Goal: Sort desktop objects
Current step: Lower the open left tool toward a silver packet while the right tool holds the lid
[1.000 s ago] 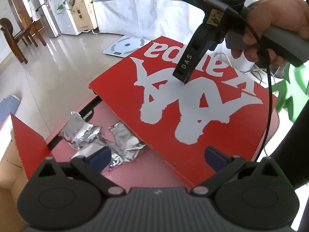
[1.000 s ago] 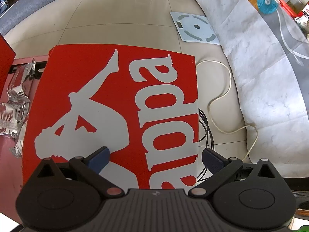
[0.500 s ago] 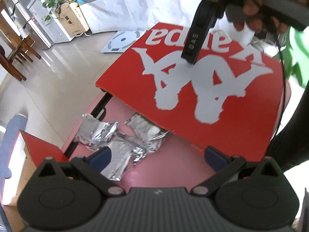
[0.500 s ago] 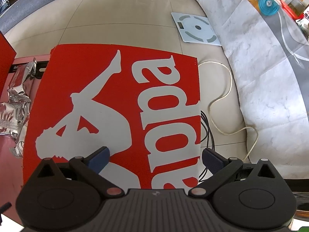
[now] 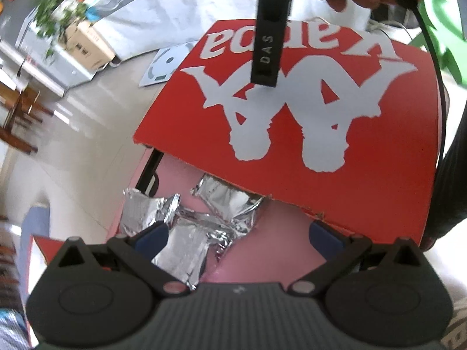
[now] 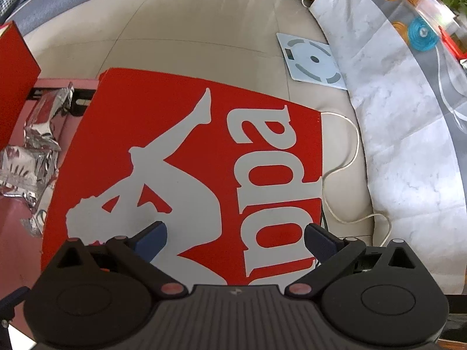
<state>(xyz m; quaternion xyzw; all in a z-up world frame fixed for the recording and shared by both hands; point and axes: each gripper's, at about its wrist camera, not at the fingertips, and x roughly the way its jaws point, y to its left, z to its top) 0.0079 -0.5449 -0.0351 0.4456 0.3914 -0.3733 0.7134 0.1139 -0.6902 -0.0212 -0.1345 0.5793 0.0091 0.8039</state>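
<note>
On the pink worktop point(image 5: 280, 242) I see crumpled foil point(image 5: 186, 233) just ahead of my left tongs point(image 5: 238, 237), spread and empty. My right tongs point(image 6: 235, 237), also spread, hover over the red cardboard sheet point(image 6: 122, 122) lying right of the foil.

Both wrist views steeply downward, close over one shared red lid point(image 5: 335, 134) (opposite sides).

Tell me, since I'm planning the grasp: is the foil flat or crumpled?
Crumpled: the foil shows creases and raised folds on the pink table.

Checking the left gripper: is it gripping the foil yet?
No; the left gripper is open above the crumpled foil.
</note>
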